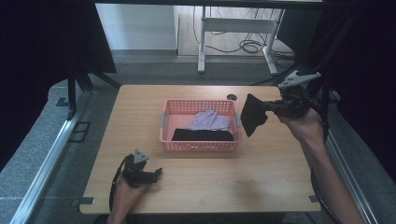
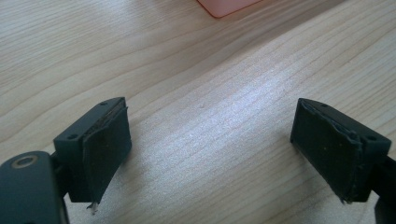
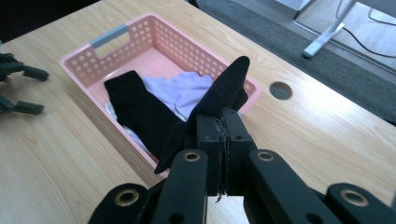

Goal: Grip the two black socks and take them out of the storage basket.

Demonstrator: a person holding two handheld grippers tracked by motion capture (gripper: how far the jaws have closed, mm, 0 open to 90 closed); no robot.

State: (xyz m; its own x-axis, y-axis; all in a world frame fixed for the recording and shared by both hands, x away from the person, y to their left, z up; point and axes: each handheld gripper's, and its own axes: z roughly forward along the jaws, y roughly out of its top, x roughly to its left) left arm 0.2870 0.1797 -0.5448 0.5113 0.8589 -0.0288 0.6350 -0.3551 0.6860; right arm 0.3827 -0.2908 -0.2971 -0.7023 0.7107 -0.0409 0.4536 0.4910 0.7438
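The right gripper (image 1: 270, 108) has its jaws pressed together on a black cloth (image 1: 253, 114), which it holds in the air just to the right of the pink basket (image 1: 201, 145), above the right part of the wooden table (image 1: 261, 172). In the high view the cloth is a flat, dark, matte piece with a roughly four-sided outline; it hangs off the jaw tips toward the basket, pinched at its right edge, with one corner pointing down and its left edge overlapping the basket's right rim. It clears the tabletop. In the right gripper view the same black cloth (image 3: 219, 100) rises from between the closed jaws as a stiff-looking fold tapering to a rounded tip, and a second flap of it drops down to the left of the jaws.

The pink basket (image 3: 88, 58) is perforated plastic with a grey handle at each short end and stands in the middle of the table. Inside it lie a black garment (image 1: 202, 135) along the near wall and a pale lilac garment (image 1: 210, 121) crumpled behind it.

The left gripper (image 1: 156, 173) rests low at the near left of the table, its jaws spread wide apart with only bare wood between them (image 2: 210, 140).
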